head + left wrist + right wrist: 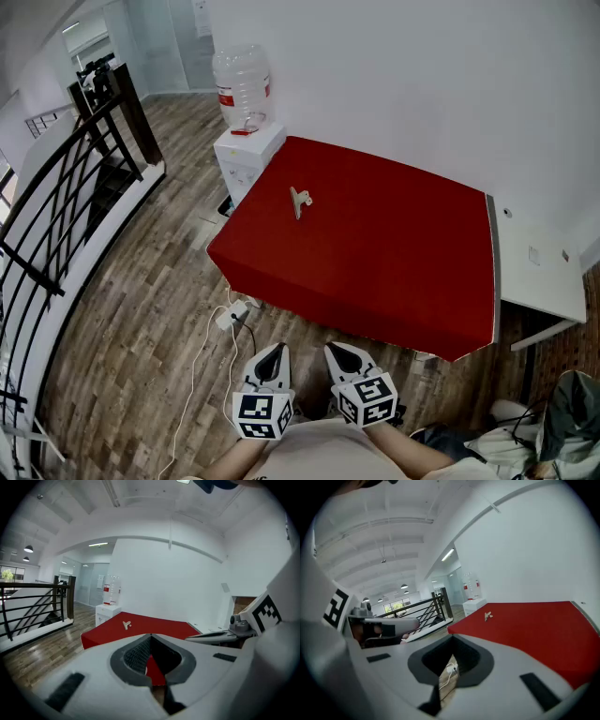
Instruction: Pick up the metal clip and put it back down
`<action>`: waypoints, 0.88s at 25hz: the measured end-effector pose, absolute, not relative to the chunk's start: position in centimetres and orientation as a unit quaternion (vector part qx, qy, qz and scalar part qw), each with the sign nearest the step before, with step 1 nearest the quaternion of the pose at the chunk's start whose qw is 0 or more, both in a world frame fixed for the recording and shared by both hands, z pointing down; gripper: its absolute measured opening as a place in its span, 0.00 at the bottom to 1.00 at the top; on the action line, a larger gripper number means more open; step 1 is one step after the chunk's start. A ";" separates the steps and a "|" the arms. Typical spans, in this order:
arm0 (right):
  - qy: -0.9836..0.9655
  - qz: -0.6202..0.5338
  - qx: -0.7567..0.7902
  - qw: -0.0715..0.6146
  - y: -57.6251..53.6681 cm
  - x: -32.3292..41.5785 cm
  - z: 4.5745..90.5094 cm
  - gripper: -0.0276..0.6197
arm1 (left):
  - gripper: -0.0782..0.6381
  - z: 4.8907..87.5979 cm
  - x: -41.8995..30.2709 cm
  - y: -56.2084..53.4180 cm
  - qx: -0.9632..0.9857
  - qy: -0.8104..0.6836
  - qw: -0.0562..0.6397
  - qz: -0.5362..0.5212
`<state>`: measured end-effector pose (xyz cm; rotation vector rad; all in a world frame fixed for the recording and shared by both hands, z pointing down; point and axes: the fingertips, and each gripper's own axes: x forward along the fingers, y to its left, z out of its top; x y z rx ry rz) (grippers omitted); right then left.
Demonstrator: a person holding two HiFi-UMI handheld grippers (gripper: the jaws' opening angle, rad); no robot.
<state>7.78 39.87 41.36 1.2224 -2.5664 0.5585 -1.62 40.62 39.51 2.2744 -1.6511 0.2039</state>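
Head view: metal clip (300,200) lies on the red table (394,253).
Left tongs (277,349): clenched, empty.
Right tongs (332,349): clenched, empty.

Metal clip (300,199) is lying on tabletop (394,262), far-left part. Water dispenser (246,131) is standing just beyond its far-left corner. Left gripper (273,354) and right gripper (341,354) are hanging side by side, near, off tabletop.
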 end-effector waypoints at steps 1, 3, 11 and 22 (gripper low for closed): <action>-0.879 0.188 0.422 0.117 39.8 7.3 41.1 0.05 | 0.12 39.4 -2.2 40.6 0.797 -0.577 0.163 0.069; -0.878 0.182 0.429 0.109 39.6 6.4 40.6 0.05 | 0.12 39.3 -3.3 40.4 0.799 -0.575 0.165 0.067; -0.876 0.158 0.444 0.097 38.4 3.4 39.7 0.05 | 0.12 39.5 -6.4 38.9 0.804 -0.569 0.161 0.066; -0.885 0.149 0.431 0.095 24.7 2.3 41.0 0.05 | 0.12 41.8 -8.0 26.5 0.787 -0.587 0.178 0.072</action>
